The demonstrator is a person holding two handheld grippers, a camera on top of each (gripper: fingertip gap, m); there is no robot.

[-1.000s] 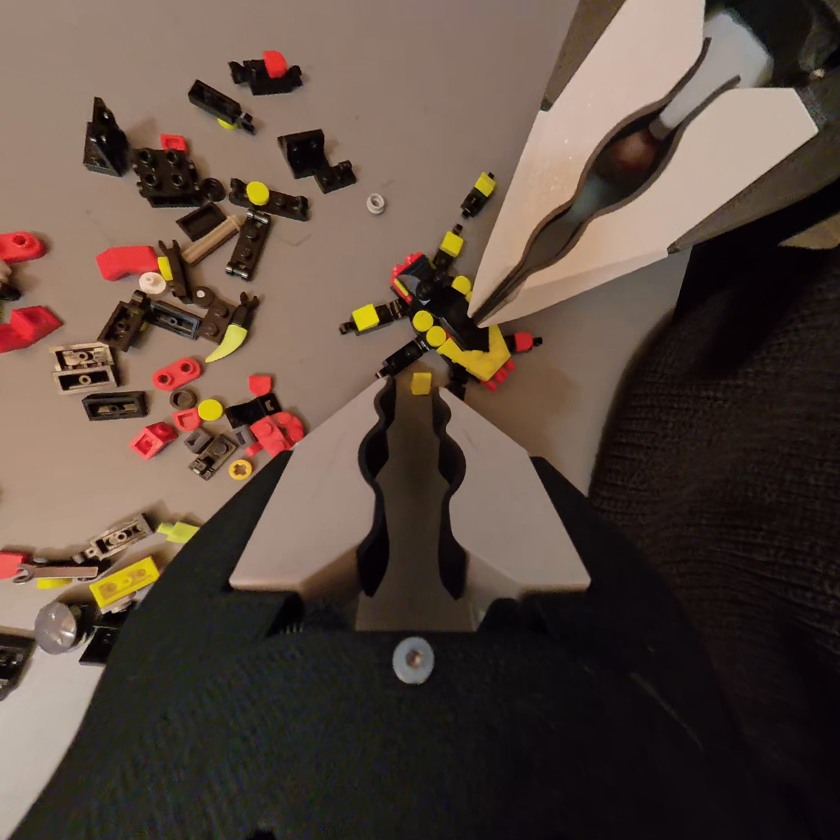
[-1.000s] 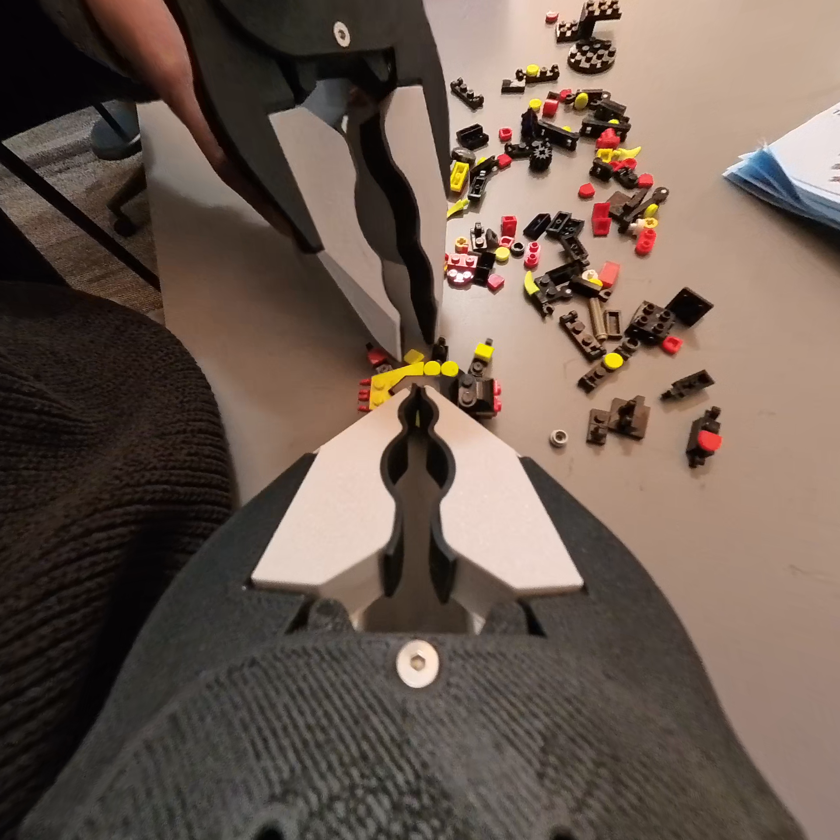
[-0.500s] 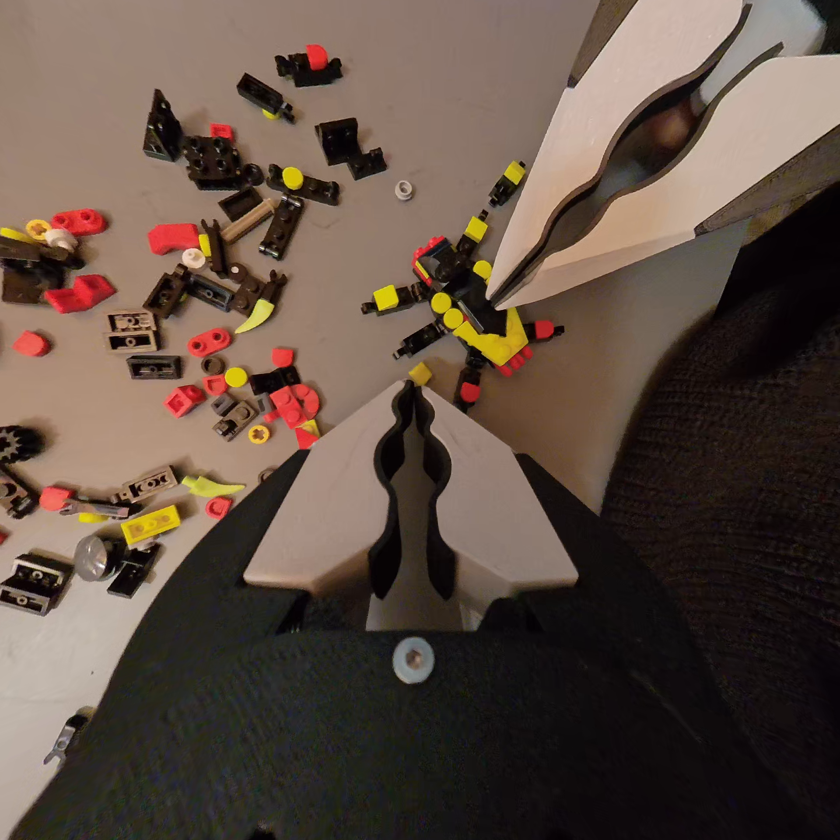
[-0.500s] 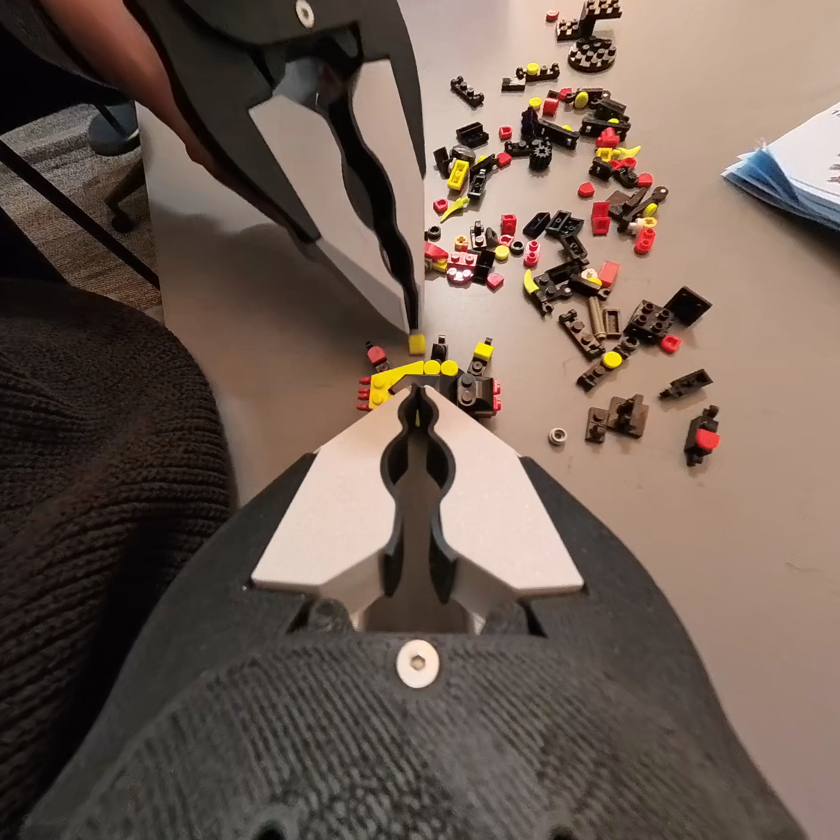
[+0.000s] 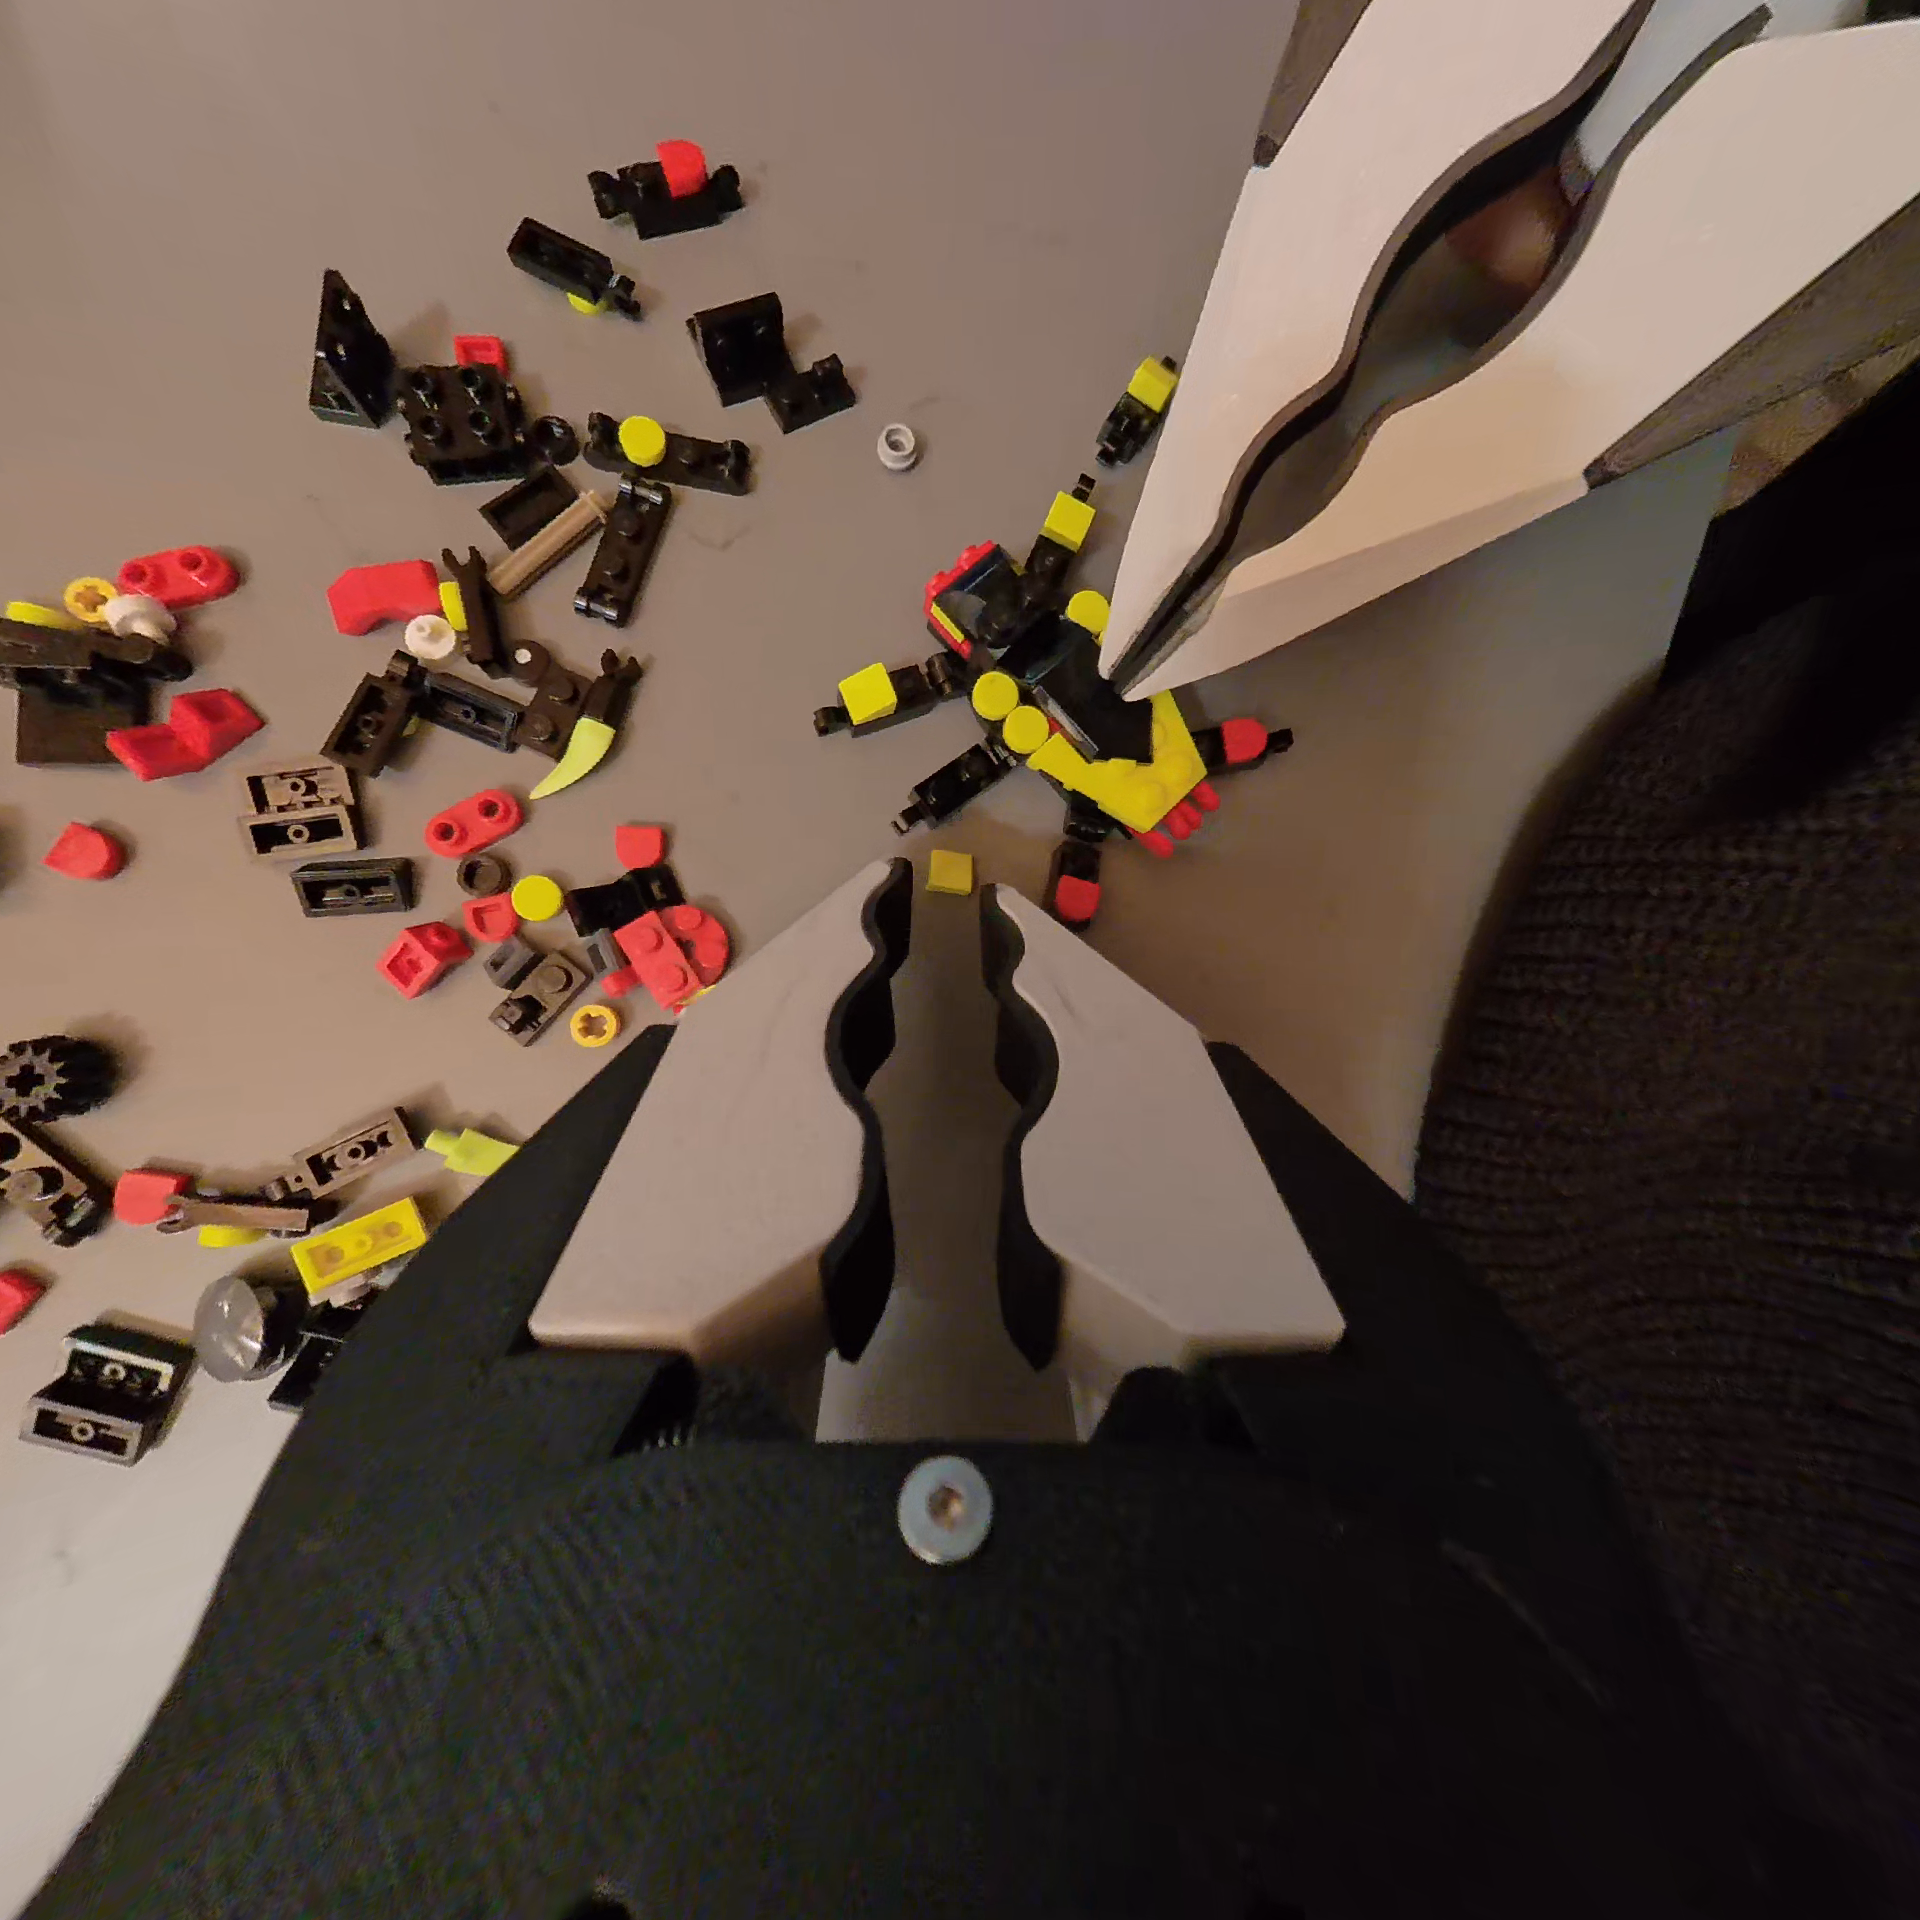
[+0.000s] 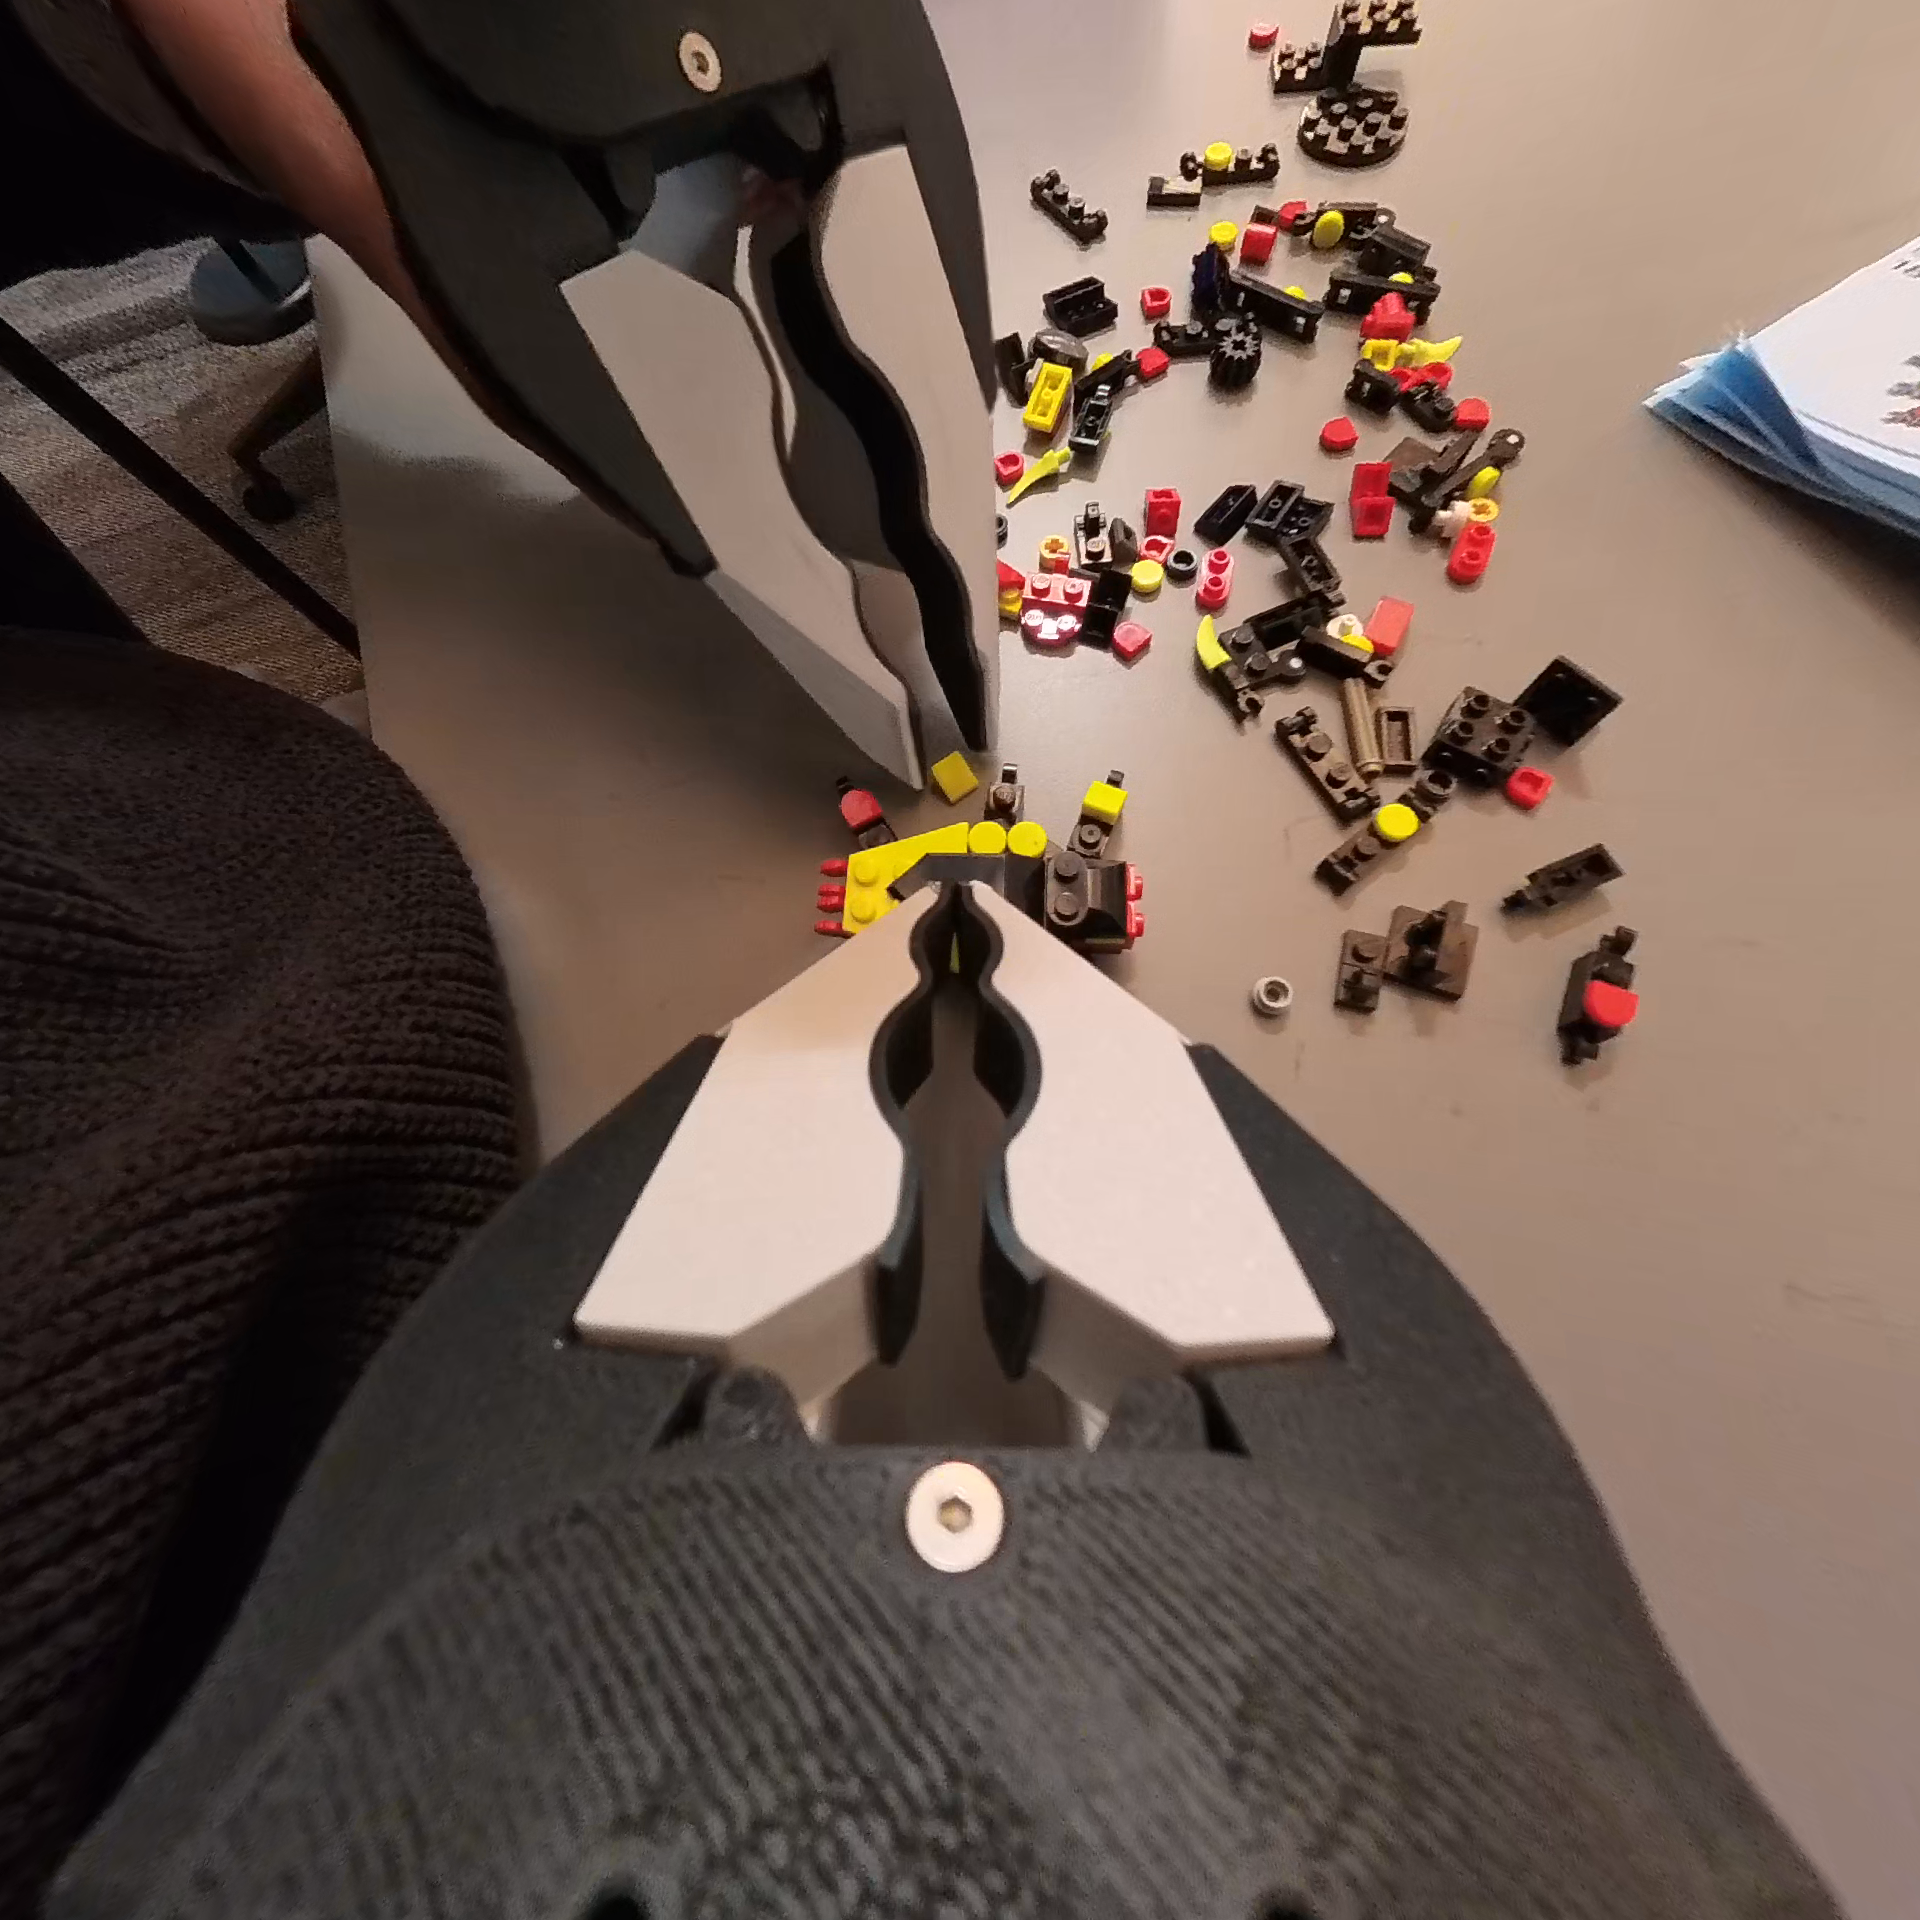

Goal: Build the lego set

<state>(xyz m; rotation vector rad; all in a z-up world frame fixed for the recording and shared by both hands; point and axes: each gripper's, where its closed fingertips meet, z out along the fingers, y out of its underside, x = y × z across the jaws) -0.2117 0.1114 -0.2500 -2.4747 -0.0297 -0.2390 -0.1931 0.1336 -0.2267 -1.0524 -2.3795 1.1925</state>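
A small black and yellow spider-like model (image 5: 1132, 774) with red tips lies on the grey table near its edge. My right gripper (image 6: 951, 896) is shut on the model's middle; it also shows in the left wrist view (image 5: 1120, 681). The model shows in the right wrist view (image 6: 883, 868) just past the tips. A small yellow tile (image 5: 948, 871) lies on the table beside the model. My left gripper (image 5: 945, 883) is open, its tips on either side of the tile. In the right wrist view the left gripper (image 6: 948, 758) comes down from above onto the tile (image 6: 954, 777).
Several loose black, red and yellow pieces (image 5: 520, 644) lie scattered left of the model, also in the right wrist view (image 6: 1299, 582). A blue-edged booklet (image 6: 1818, 416) lies at the far right. The table edge and a dark knitted garment (image 5: 1662, 1039) are close by. Some 4 cm of space lies between my two pairs of fingers.
My left gripper was nearly shut half a second ago with the yellow tile at its tips. Now it is open, with the tile between the tips. The right gripper has held still on the model.
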